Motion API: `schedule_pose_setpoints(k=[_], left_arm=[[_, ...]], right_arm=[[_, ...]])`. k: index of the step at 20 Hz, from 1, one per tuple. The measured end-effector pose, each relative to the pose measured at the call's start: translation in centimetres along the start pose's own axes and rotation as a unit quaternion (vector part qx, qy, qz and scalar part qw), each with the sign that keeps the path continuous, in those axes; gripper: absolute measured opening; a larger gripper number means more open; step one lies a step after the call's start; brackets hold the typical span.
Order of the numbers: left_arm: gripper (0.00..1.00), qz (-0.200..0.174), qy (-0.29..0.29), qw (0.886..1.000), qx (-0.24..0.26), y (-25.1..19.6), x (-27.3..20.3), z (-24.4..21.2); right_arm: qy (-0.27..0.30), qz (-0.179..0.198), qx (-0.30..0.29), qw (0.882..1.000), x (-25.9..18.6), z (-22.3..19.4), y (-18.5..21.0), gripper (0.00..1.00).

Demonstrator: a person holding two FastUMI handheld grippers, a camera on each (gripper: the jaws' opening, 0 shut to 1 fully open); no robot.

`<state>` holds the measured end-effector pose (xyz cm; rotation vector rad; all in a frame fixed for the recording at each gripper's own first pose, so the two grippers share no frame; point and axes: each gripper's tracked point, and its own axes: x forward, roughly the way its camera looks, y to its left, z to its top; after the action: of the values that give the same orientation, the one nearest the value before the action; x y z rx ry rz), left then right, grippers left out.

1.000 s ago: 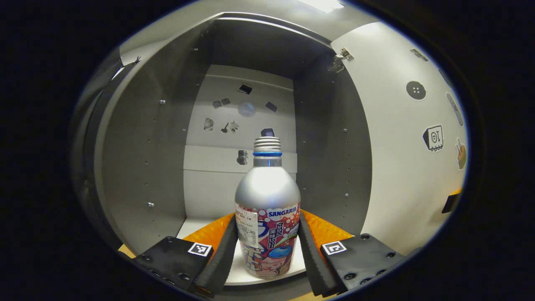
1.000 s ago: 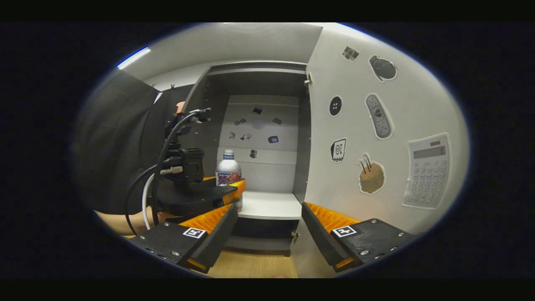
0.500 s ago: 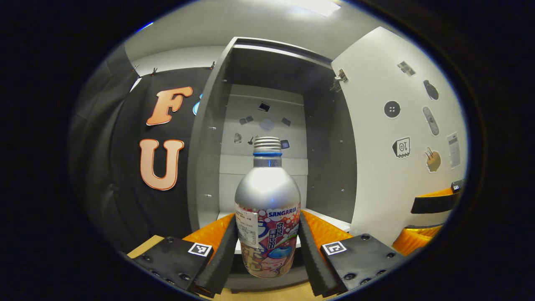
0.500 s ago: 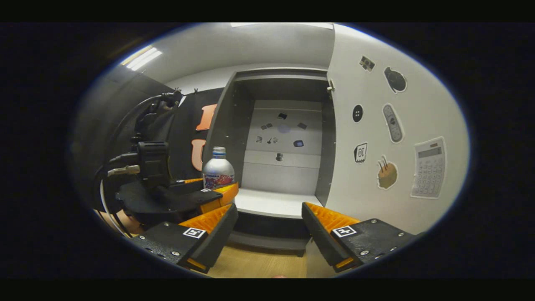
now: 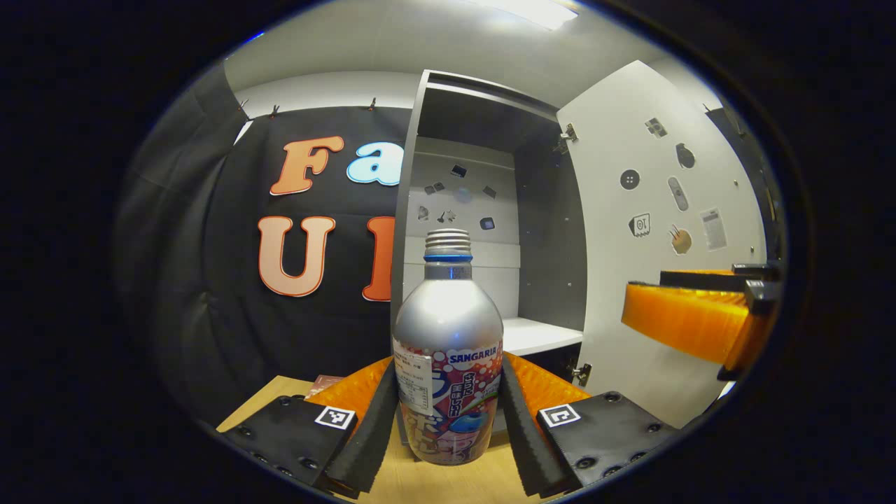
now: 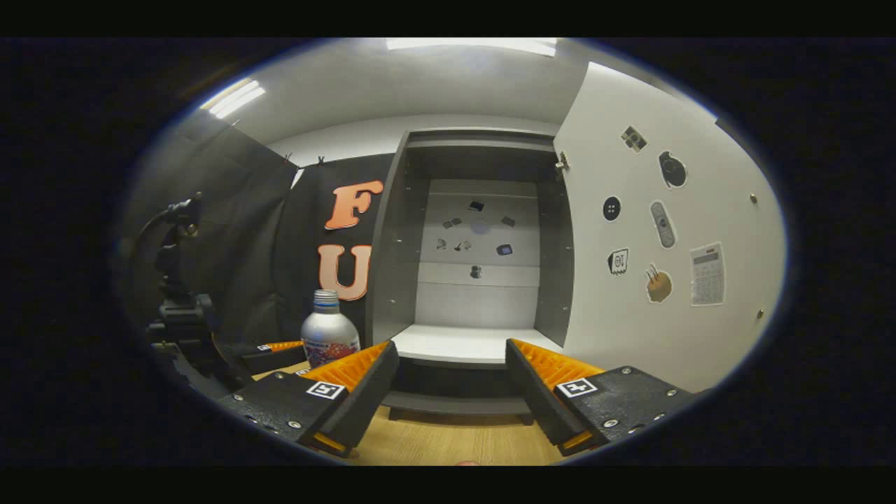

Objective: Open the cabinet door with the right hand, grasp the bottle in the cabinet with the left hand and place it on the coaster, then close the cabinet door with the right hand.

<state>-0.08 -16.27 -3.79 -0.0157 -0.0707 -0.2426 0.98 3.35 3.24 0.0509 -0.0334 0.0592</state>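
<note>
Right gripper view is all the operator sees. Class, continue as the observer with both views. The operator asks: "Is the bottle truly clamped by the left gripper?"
Observer: Yes. In the left gripper view, the left gripper has both fingers pressing the bottle at its label.
Operator: Is it upright?
Observer: Upright, neck pointing straight up.
Operator: Anything on the table near it?
Observer: A flat pinkish piece lies on the table just beyond the left finger. I cannot tell if it is the coaster.
</note>
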Motion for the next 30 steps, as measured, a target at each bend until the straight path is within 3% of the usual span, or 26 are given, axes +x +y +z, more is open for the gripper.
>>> schedule_pose_setpoints(k=[4, 12, 25, 30], left_arm=[[0.82, -0.024, 0.005, 1.000, -0.003, 0.7, -3.5, -2.8], [0.81, -0.003, 0.009, 1.000, 0.004, 1.6, -7.8, -8.8], [0.81, 0.024, 0.092, 0.995, -0.014, 1.9, -9.7, -23.7], [0.81, 0.027, 0.117, 0.993, -0.018, 2.2, -10.3, -26.3]], right_arm=[[0.014, -0.028, -0.015, 0.999, -2.4, -0.4, 1.6, 0.94], [0.028, -0.020, -0.005, 0.999, -6.1, -1.0, 3.4, 0.95], [0.106, -0.034, -0.023, 0.994, -8.1, -7.4, 2.2, 0.95], [0.134, -0.034, 0.006, 0.990, -7.8, -9.2, 2.3, 0.95]])
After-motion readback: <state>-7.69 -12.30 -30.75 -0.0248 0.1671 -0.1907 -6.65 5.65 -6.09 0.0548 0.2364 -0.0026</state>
